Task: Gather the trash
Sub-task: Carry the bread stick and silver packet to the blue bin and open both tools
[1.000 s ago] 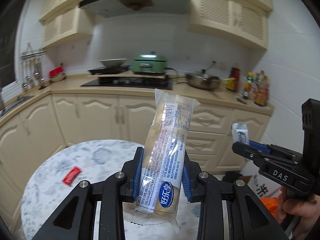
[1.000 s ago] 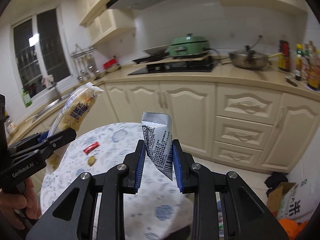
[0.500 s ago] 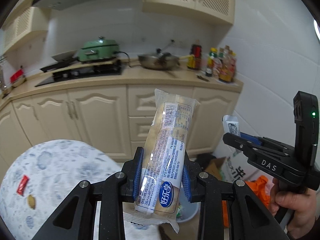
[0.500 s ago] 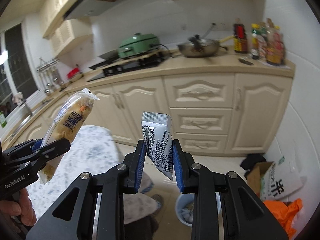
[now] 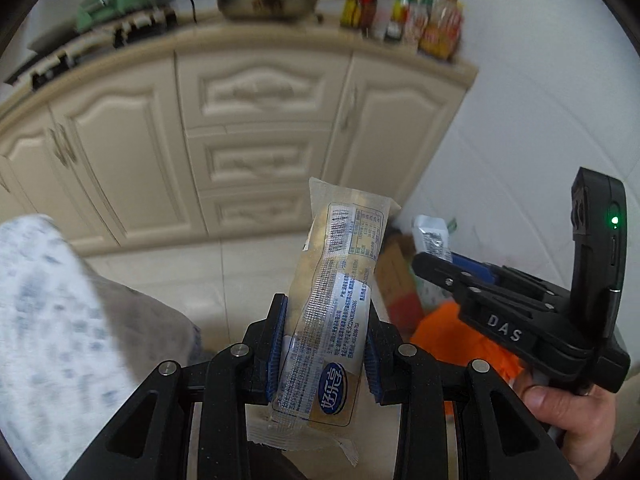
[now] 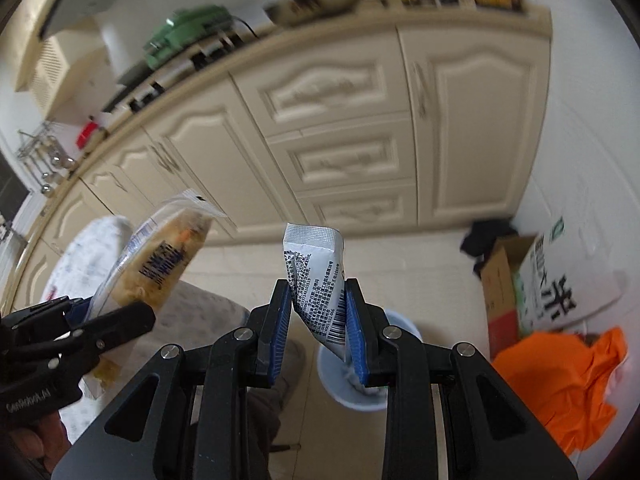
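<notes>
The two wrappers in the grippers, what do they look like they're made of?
Long wrapper: looks like clear glossy plastic film; the pale contents show through and it glints. Small sachet: probably foil-lined or metallised plastic, matte silver-grey with a crimped top seal and printed barcode; can't tell which.

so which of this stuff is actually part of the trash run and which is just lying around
Part of the job:
- clear snack wrapper in the left gripper
- silver sachet in the right gripper
- pale bin on the floor

Lying about:
- cardboard box
- orange bag
- sauce bottles
- green pot
</notes>
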{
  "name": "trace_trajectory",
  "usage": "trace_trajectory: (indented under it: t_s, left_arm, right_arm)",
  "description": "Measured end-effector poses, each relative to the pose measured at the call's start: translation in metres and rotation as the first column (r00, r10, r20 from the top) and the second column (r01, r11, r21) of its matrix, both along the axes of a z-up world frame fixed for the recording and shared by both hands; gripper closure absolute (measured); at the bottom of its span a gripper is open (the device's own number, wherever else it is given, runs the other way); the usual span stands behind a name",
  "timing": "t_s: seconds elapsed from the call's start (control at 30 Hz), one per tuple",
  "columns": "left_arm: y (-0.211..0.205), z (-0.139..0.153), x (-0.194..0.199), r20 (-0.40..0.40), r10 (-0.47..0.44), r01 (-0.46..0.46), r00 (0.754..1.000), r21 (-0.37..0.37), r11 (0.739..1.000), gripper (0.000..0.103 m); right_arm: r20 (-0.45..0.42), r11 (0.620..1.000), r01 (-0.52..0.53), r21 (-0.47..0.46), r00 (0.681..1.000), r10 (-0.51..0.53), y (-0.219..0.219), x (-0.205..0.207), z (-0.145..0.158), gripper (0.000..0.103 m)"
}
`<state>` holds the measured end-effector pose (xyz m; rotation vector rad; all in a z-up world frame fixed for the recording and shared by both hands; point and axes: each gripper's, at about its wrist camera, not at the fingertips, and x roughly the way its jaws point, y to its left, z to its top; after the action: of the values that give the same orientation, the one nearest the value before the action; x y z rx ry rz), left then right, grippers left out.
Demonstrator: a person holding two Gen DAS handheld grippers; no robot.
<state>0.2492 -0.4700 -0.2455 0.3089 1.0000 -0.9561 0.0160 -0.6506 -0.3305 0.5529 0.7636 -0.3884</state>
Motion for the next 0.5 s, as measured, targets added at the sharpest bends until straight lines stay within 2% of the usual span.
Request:
trace_trajectory:
  t_s: [0.13, 0.17, 0.2, 0.27, 0.33, 0.4, 0.47, 0.5]
  left_arm:
    - [-0.042, -0.030, 0.023, -0.056, -0.042, 0.046, 0.998, 0.075, 0.996, 0.071]
    - [-0.054, -0.039, 0.030, -0.078, -0.050, 0.058, 0.996, 0.107, 0.993, 0.066]
    - [-0.063, -0.048, 0.034, -0.084, -0.050, 0.062, 0.995, 0.147, 0.987, 0.062]
    - [-0.077, -0.057, 0.042, -0.077, -0.037, 0.051, 0.996, 0.193, 0.980, 0.032]
    - [-0.077, -0.058, 0.045, -0.058, -0.019, 0.031, 0.998, 0.209, 0.977, 0.024]
    - [-0.078, -0.054, 0.046, -0.045, -0.014, 0.023, 0.999, 0.206, 0.978, 0.021]
    - [-0.074, -0.047, 0.047, -0.012, -0.001, 0.003, 1.000, 0.206, 0.979, 0.015]
    - [-0.067, -0.042, 0.041, 0.001, 0.004, -0.004, 1.000, 0.201, 0.980, 0.014]
  right_arm:
    - [-0.040, 0.998, 0.024, 0.065, 0.999, -0.021, -0.017, 0.007, -0.038, 0.073]
    - [-0.049, 0.997, 0.029, 0.078, 0.998, -0.025, -0.021, 0.009, -0.047, 0.071]
    - [-0.070, 0.994, 0.034, 0.104, 0.997, -0.027, -0.027, 0.011, -0.060, 0.064]
    - [-0.096, 0.991, 0.054, 0.124, 0.995, -0.043, -0.033, 0.012, -0.073, 0.051]
    - [-0.116, 0.985, 0.077, 0.153, 0.991, -0.059, -0.037, 0.008, -0.085, 0.038]
    - [-0.116, 0.981, 0.101, 0.164, 0.990, -0.083, -0.038, 0.000, -0.088, 0.020]
    - [-0.111, 0.978, 0.117, 0.174, 0.989, -0.098, -0.036, -0.005, -0.088, 0.011]
    - [-0.115, 0.977, 0.125, 0.171, 0.988, -0.106, -0.035, -0.007, -0.087, 0.003]
